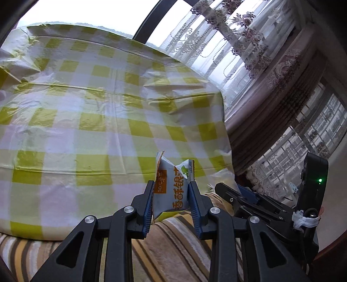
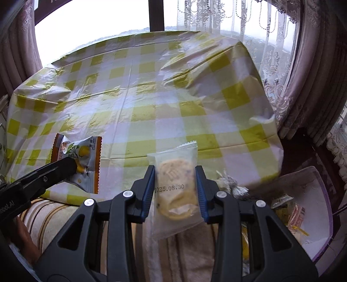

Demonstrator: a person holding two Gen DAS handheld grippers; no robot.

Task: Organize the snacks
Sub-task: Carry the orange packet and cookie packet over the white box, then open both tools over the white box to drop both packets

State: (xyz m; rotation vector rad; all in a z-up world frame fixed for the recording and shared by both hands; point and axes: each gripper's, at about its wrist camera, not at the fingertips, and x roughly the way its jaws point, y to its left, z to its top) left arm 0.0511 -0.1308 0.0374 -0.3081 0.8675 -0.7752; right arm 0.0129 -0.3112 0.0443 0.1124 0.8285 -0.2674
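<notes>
The left gripper (image 1: 171,184) is clamped on a white and orange snack packet (image 1: 170,191), held upright above a striped blanket (image 1: 173,249) at the near edge of the table (image 1: 86,121). The right gripper (image 2: 175,173) pinches a clear-wrapped biscuit (image 2: 175,191) just beside it. A white bin (image 2: 312,208) with wrappers sits lower right. Beyond, the yellow-checked tablecloth (image 2: 151,104) runs to lace curtains (image 2: 216,17).

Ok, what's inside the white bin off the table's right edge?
The white bin holds a few wrapped snacks: a pink-striped packet and yellowish wrappers show. Its left part is covered by the right hand-held gripper, which is shut on a clear cookie packet.
</notes>
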